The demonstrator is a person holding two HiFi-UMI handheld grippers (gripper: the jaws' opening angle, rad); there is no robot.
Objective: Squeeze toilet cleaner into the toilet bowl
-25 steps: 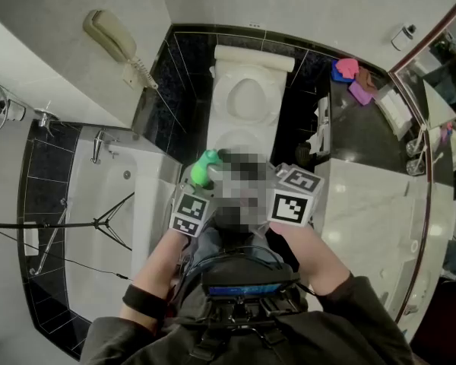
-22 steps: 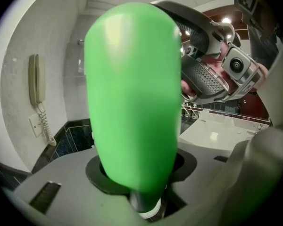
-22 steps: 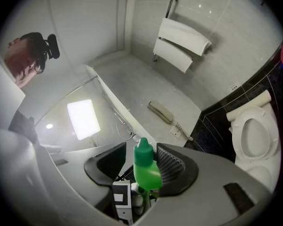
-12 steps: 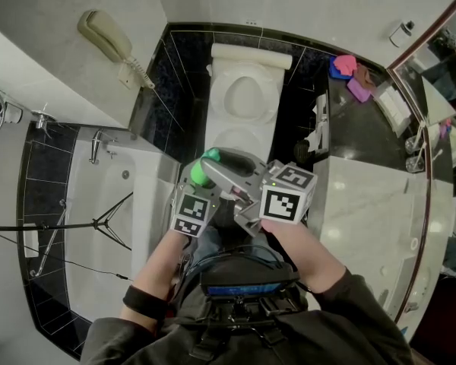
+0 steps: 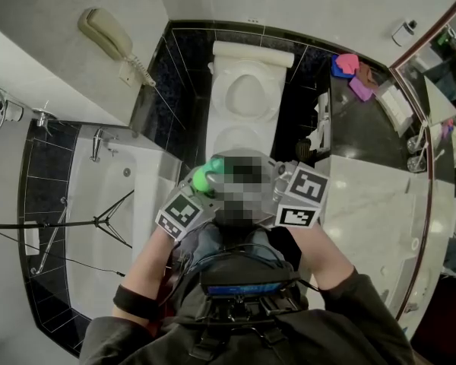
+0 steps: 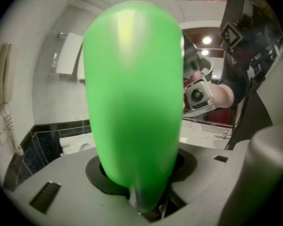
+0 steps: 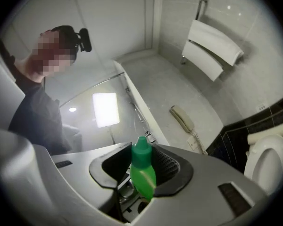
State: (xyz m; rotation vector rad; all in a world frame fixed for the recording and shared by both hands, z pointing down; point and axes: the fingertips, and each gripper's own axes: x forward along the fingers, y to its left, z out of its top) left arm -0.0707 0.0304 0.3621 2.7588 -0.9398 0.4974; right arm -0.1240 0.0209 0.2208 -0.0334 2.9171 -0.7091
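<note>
A small green bottle (image 5: 204,177) of toilet cleaner hangs in front of the person, between the two grippers. My left gripper (image 6: 142,194) is shut on its body, which fills the left gripper view (image 6: 132,93). In the right gripper view the green cap (image 7: 141,150) and neck stand between the pads of my right gripper (image 7: 142,185). Those jaws have just closed in and eased slightly, and they grip the cap end. A mosaic patch hides the fingertips in the head view, where both marker cubes (image 5: 178,213) (image 5: 304,196) show. The white toilet (image 5: 267,105) stands open further ahead.
A wall phone (image 5: 110,36) hangs at the left above the bathtub (image 5: 110,196). A marble counter (image 5: 372,211) runs along the right, with coloured cloths (image 5: 349,71) at its far end. A towel rail (image 7: 212,51) is on the wall.
Both grippers have lifted and tilted with the bottle between them. The left marker cube has swung out to the left and rolled. The right cube has shifted slightly right.
</note>
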